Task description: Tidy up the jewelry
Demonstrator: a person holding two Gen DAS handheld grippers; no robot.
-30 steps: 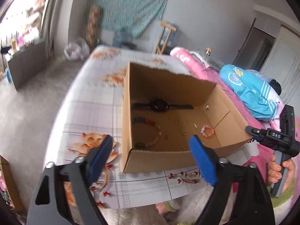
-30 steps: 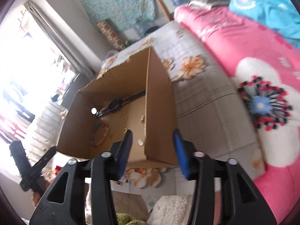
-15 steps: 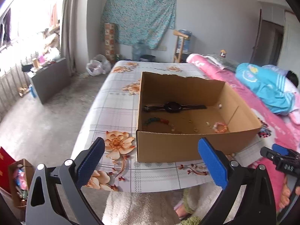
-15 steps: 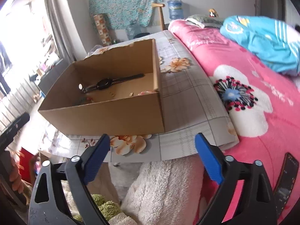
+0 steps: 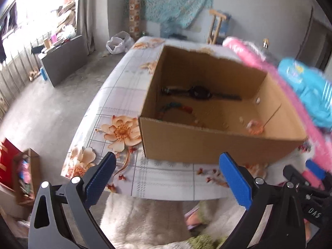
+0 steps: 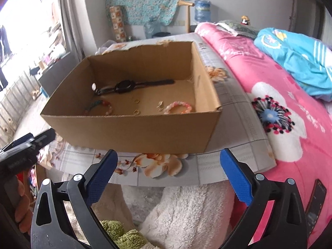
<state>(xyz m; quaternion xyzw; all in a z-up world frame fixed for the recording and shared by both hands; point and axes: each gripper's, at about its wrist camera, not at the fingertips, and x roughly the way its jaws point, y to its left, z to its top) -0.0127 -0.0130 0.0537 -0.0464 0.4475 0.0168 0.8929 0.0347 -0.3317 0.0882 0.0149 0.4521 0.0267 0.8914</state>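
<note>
Jaws of the right gripper (image 6: 168, 174) and left gripper (image 5: 167, 176) are spread wide and empty, held near the cardboard box (image 6: 132, 132). Inside lie a watch (image 6: 124, 87), pink bracelet (image 6: 178, 107) and small rings (image 6: 137, 101); these could be missed or scattered by a coarse pinch.

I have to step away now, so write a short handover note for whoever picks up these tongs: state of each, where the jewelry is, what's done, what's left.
Left tongs: open, empty, held short of the box's near wall.
Right tongs: open, empty, also short of the box.
Cardboard box sits on the floral tablecloth. Inside it: black wristwatch along the far side, multicolored bead bracelet on the left, pink bead bracelet on the right, small gold rings loose in between.
Done: no jewelry shows outside the box.
Left: the pieces lie loose and unsorted on the box floor; arranging them looks like the remaining work.
</note>
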